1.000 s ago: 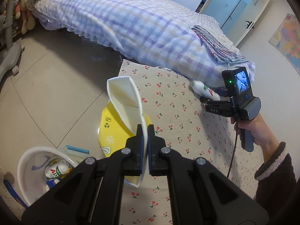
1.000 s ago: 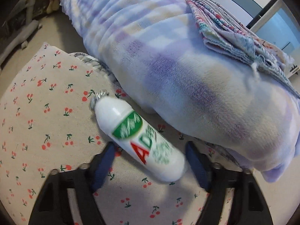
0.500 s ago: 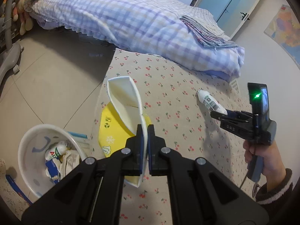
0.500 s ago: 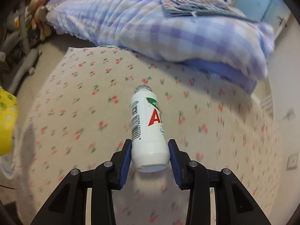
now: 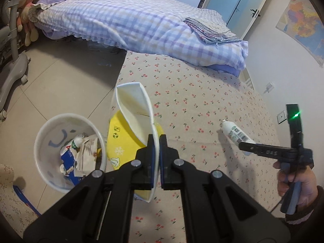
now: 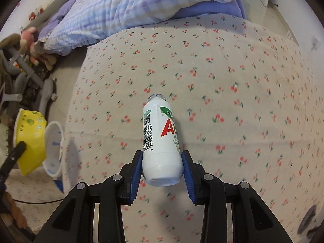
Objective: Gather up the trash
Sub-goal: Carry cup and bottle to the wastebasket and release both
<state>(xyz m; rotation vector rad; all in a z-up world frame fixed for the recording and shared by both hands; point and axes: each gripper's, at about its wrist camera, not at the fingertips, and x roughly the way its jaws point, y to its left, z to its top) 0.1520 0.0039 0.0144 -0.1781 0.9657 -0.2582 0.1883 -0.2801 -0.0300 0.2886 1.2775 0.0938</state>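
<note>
My left tongs (image 5: pixel 157 141) are closed tight on the rim of a crumpled yellow paper bowl with a white inside (image 5: pixel 137 121), holding it up in the air. The bowl hangs beside and just above a round white plastic waste bin (image 5: pixel 45 129) standing on the pale tiled floor (image 5: pixel 60 77). The bin already holds a small white bottle, a blue carton and crumpled paper.

My right tongs (image 6: pixel 162 167) grip a small white plastic drink bottle with a green and red label and a barcode (image 6: pixel 160 137). Their blue pads (image 6: pixel 187 170) press both sides of the bottle near its base, and its foil-topped neck points away from me. The bottle is lifted clear of a beige mat printed with small red cherries (image 6: pixel 232 70), which spreads across the floor below it.

From the left view, the right tongs (image 5: pixel 246 145) show at the right edge with the bottle (image 5: pixel 235 134) sticking out of them toward the left, well apart from the bin. A hand (image 5: pixel 293 182) in a dark fuzzy sleeve holds their handle.

Beyond the mat lies a bed with a lilac and white checked quilt (image 5: pixel 131 20), with a folded patterned cloth (image 5: pixel 210 30) resting on top. A coloured wall map (image 5: pixel 301 22) hangs at the far right.
</note>
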